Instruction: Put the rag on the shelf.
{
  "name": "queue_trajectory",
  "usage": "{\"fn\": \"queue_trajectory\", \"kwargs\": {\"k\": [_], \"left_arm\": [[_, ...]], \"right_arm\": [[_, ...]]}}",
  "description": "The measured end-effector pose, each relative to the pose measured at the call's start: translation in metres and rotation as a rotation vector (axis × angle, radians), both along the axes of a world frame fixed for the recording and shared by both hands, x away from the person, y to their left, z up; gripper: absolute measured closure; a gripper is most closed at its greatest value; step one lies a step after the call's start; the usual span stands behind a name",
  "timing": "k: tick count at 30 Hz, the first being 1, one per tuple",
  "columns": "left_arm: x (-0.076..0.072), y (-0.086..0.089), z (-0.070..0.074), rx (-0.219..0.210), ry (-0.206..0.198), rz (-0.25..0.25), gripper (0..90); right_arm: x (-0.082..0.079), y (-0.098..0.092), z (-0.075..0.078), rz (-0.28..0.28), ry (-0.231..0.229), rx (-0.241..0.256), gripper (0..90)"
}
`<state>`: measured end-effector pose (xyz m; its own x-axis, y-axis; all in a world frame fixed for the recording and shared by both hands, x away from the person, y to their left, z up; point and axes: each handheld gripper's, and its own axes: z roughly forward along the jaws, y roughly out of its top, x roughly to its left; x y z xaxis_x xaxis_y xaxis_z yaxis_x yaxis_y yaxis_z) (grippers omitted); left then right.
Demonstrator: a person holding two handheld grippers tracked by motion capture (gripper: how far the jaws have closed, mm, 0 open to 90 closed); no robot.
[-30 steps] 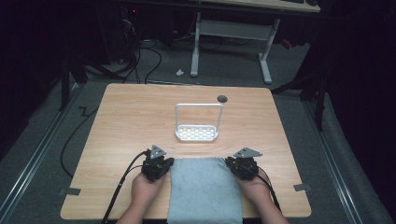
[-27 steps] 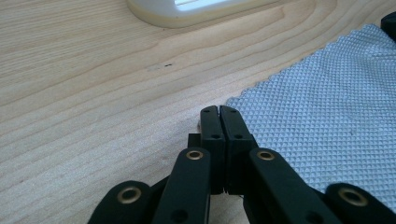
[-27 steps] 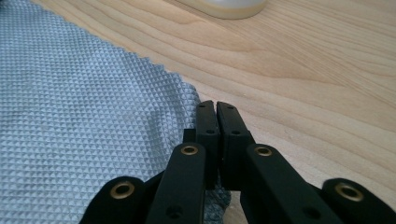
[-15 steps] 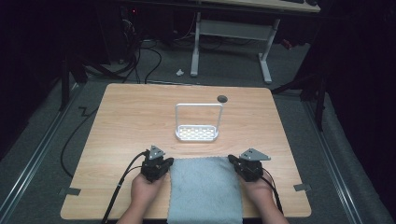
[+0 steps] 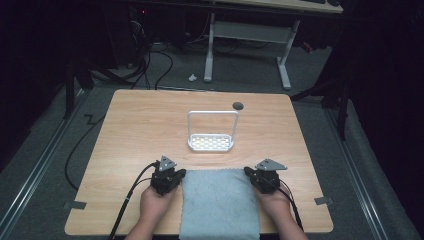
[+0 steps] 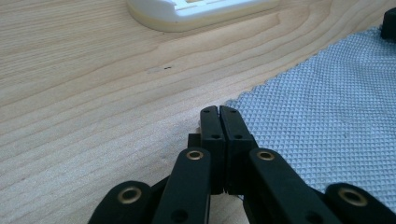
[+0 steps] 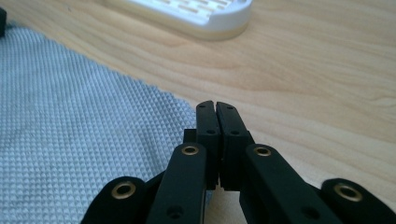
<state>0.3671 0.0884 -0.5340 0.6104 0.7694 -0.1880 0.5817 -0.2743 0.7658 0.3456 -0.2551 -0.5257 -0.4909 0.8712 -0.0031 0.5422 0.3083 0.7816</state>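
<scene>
A grey waffle-textured towel (image 5: 220, 205) lies flat at the front middle of the wooden table (image 5: 140, 125) and hangs over its front edge. My left gripper (image 5: 179, 173) rests at the towel's far left corner, and my right gripper (image 5: 248, 172) rests at the far right corner. In the left gripper view the left gripper (image 6: 219, 110) has its jaws pressed together right beside the towel's corner (image 6: 327, 102), with no cloth seen between them. In the right gripper view the right gripper (image 7: 215, 104) is shut too, just right of the towel (image 7: 70, 116).
A white slotted tray with a tall wire handle (image 5: 211, 142) stands in the middle of the table, just beyond the towel, and appears as a tray (image 6: 201, 11) and tray (image 7: 205, 16) at the top of both gripper views. A dark round hole (image 5: 238, 105) sits near the far edge. Black cables trail off the table's left front.
The right gripper has shifted slightly to the right along the towel's far edge. The left gripper and the towel have stayed put.
</scene>
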Motion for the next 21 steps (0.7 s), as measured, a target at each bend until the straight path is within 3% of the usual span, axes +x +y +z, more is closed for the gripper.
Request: {"fn": "queue_trajectory", "kwargs": {"k": [3,4,5,7,9,10,11,13,19,21], "left_arm": [[-0.001,0.001,0.001,-0.002,-0.013,0.0,89.4],[-0.003,0.003,0.002,-0.028,-0.033,0.002,89.5],[-0.003,0.003,0.002,-0.028,-0.033,0.002,89.7],[-0.005,0.009,0.005,-0.09,-0.051,0.018,89.8],[-0.006,0.01,0.007,-0.108,-0.056,0.018,89.8],[-0.01,0.009,0.012,-0.126,-0.089,0.022,89.8],[-0.01,0.009,0.012,-0.126,-0.089,0.022,89.8],[-0.015,0.008,0.024,-0.15,-0.145,0.034,89.7],[-0.02,0.008,0.039,-0.178,-0.204,0.042,89.4],[-0.02,0.008,0.042,-0.17,-0.218,0.044,89.4]], "right_arm": [[-0.002,0.0,0.006,0.002,-0.03,0.015,90.0],[-0.003,0.0,0.007,0.005,-0.041,0.016,90.0],[-0.003,0.0,0.007,0.005,-0.041,0.016,90.0],[-0.009,0.002,0.013,0.017,-0.081,0.024,90.0],[-0.013,0.002,0.018,0.02,-0.111,0.037,90.0],[-0.015,0.002,0.02,0.02,-0.123,0.044,90.0],[-0.017,0.002,0.022,0.022,-0.137,0.051,90.0],[-0.019,0.002,0.026,0.029,-0.157,0.064,90.0],[-0.026,0.001,0.037,0.035,-0.22,0.074,90.0],[-0.027,0.0,0.042,0.035,-0.244,0.097,90.0]]}}
